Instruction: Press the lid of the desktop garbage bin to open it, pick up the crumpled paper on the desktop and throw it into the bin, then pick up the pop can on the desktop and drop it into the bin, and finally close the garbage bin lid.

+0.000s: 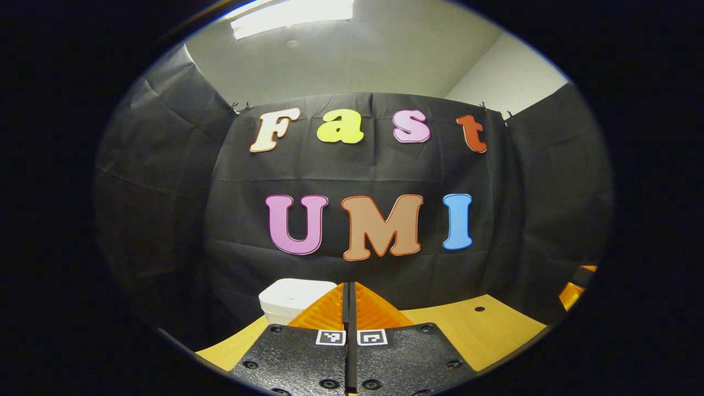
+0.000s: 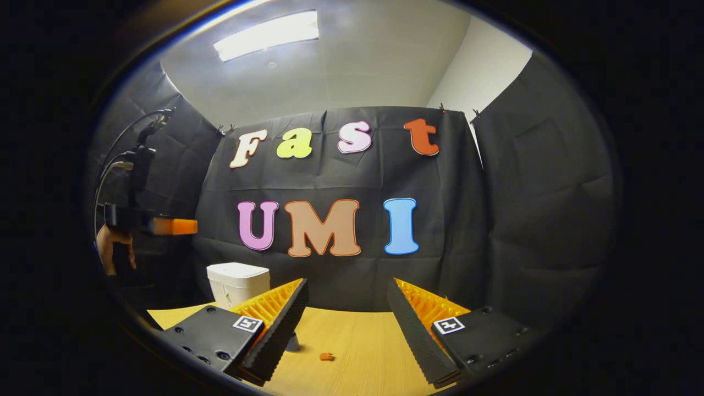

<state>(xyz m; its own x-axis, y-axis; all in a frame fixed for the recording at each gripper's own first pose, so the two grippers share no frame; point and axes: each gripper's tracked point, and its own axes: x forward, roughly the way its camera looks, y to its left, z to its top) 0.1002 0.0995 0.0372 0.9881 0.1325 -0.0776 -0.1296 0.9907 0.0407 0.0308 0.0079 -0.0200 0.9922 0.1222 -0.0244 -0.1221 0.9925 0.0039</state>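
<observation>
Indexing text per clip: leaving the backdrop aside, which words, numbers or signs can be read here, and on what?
No readable words or numbers.
Left gripper: two square code markers, a pattern, no text.
Right gripper: the same, one per finger.
Garbage bin: no print visible.

Each gripper carries two wedge-shaped fingers on textured black mounting plates fastened with recessed round screws. Each plate bears a small square black-and-white fiducial marker near the finger base. The inner faces of the right gripper [image 2: 346, 324] fingers are ribbed. The left gripper [image 1: 349, 300] body trails black looping cables at its rear.
</observation>
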